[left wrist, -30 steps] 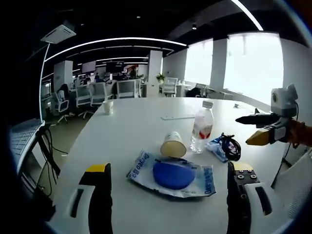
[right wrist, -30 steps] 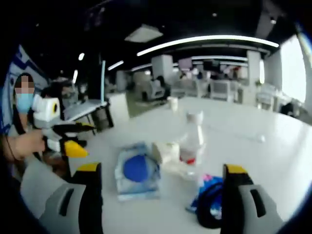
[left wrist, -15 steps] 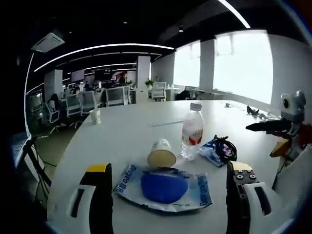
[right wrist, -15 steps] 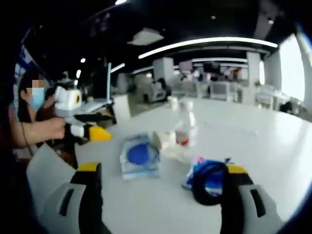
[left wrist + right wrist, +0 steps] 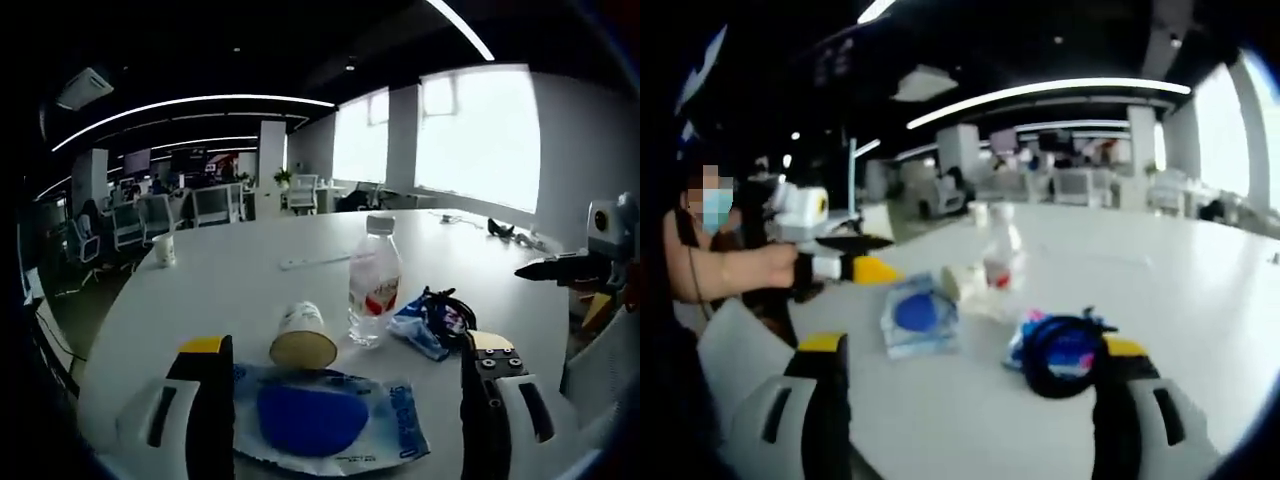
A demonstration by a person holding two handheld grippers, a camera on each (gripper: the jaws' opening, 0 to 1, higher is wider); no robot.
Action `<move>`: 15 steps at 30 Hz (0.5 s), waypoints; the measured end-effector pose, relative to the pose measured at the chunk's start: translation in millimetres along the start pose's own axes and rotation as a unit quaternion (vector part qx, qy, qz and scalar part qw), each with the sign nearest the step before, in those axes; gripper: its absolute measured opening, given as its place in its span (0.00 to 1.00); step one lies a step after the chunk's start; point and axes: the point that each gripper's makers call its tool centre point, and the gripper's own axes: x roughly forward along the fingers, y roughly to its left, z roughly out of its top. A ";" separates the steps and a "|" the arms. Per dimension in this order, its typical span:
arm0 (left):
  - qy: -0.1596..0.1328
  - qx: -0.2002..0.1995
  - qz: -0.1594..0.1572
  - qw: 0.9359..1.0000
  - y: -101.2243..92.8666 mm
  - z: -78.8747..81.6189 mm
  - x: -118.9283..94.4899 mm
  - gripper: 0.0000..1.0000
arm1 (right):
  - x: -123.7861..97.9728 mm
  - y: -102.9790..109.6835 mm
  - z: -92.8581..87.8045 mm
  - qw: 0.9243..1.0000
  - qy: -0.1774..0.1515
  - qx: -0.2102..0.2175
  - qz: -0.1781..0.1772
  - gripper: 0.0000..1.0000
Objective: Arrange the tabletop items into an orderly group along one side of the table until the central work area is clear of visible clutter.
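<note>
Left gripper view: gripper (image 5: pixel 340 400) wide open, empty, over the blue pouch (image 5: pixel 320 418) beside the bottle (image 5: pixel 373 282); I'd pinch its edge.

Clear plastic bottle (image 5: pixel 373 281); glossy plastic pouch (image 5: pixel 330 423); cup (image 5: pixel 302 336) prob. paper.

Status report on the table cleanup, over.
Both grippers open, holding nothing. Left gripper over blue pouch; right gripper near black cable bundle. Tipped paper cup and water bottle mid-table, nothing blocking.
</note>
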 end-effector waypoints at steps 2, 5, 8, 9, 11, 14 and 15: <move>0.001 0.001 -0.007 1.000 -4.8 0.8 7.5 0.93 | -2.1 -2.9 -1.8 1.000 0.003 -0.001 -0.006 1.00; 0.003 0.009 -0.020 1.000 -10.1 0.6 18.7 0.91 | -5.5 -7.1 -4.0 1.000 0.007 0.003 -0.012 1.00; 0.002 0.010 -0.029 1.000 -14.1 0.2 30.1 0.90 | -8.3 -10.6 -5.0 1.000 0.007 0.011 -0.019 1.00; 0.003 0.009 -0.031 0.999 -14.8 -0.1 33.0 0.90 | -9.1 -12.1 -5.6 1.000 0.008 0.011 -0.022 1.00; 0.001 0.011 -0.036 0.999 -17.1 -0.3 40.7 0.89 | -10.1 -13.7 -5.7 1.000 0.010 0.010 -0.023 1.00; -0.003 0.011 -0.044 0.999 -19.0 -0.6 49.5 0.87 | -11.2 -17.2 -4.0 1.000 0.009 0.007 -0.027 1.00; -0.002 0.009 -0.049 0.999 -19.8 -1.2 53.8 0.87 | -11.5 -19.7 -3.4 1.000 0.010 0.007 -0.028 1.00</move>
